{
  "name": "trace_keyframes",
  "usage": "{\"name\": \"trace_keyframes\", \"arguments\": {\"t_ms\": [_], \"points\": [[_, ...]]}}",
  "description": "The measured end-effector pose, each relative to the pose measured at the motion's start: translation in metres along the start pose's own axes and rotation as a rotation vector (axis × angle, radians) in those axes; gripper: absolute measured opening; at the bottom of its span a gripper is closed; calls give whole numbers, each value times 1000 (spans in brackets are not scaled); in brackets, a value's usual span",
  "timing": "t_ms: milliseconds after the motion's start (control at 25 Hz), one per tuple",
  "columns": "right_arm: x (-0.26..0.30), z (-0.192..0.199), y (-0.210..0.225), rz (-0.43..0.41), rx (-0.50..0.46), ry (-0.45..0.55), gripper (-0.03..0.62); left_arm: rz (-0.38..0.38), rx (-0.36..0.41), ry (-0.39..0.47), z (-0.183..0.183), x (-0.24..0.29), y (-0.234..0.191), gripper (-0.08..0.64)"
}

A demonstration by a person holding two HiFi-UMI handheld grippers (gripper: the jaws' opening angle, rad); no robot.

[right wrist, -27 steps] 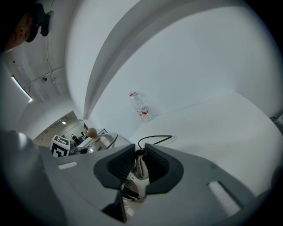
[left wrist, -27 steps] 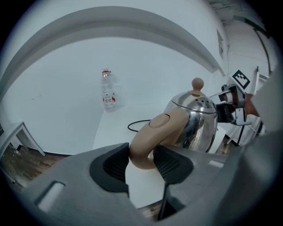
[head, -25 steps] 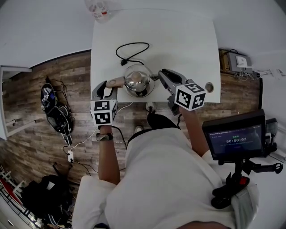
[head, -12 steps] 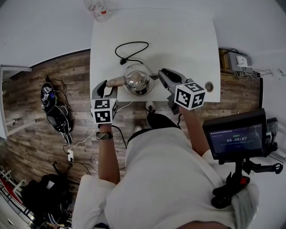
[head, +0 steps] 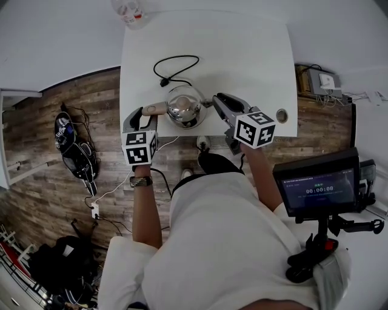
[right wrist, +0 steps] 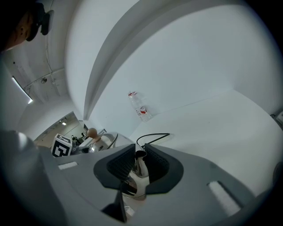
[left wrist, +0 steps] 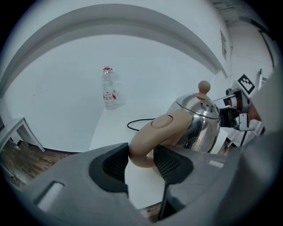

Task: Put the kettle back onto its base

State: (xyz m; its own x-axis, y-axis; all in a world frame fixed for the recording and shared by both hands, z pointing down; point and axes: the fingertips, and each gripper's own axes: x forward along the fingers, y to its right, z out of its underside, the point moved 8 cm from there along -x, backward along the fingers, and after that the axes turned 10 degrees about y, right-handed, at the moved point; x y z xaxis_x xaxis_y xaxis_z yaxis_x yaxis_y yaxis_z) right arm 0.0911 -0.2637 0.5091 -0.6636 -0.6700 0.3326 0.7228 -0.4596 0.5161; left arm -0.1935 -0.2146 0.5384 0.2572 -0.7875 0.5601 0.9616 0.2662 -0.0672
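Note:
A shiny steel kettle (head: 185,106) with a beige handle (left wrist: 159,132) and a round lid knob (right wrist: 92,132) is at the front edge of the white table (head: 242,54). My left gripper (head: 148,113) is shut on the handle, with both pads pressing its curved end (left wrist: 141,161). On the kettle's other side, my right gripper (head: 217,101) is shut on the narrow steel spout (right wrist: 140,170). A dark ring shows under the kettle's body (right wrist: 127,190). Whether the kettle rests on it I cannot tell. A black cord (head: 173,69) loops away behind the kettle.
A clear plastic bottle (head: 128,11) with a red label stands at the table's far left corner. A round grommet (head: 282,115) sits near the front right corner. Wood floor, cables and bags (head: 73,148) lie left of the table. A monitor on a stand (head: 315,191) is to my right.

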Motion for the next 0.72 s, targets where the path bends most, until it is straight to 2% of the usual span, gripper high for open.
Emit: {"name": "trace_keyframes", "arguments": {"t_ms": [280,720], "points": [[0,2,4,15,-4,9,76,7,-50,21,-1,6,-1,181],[-2,-2,12,52,-42,19,128,41,-49,52,-5,5,0,209]]}}
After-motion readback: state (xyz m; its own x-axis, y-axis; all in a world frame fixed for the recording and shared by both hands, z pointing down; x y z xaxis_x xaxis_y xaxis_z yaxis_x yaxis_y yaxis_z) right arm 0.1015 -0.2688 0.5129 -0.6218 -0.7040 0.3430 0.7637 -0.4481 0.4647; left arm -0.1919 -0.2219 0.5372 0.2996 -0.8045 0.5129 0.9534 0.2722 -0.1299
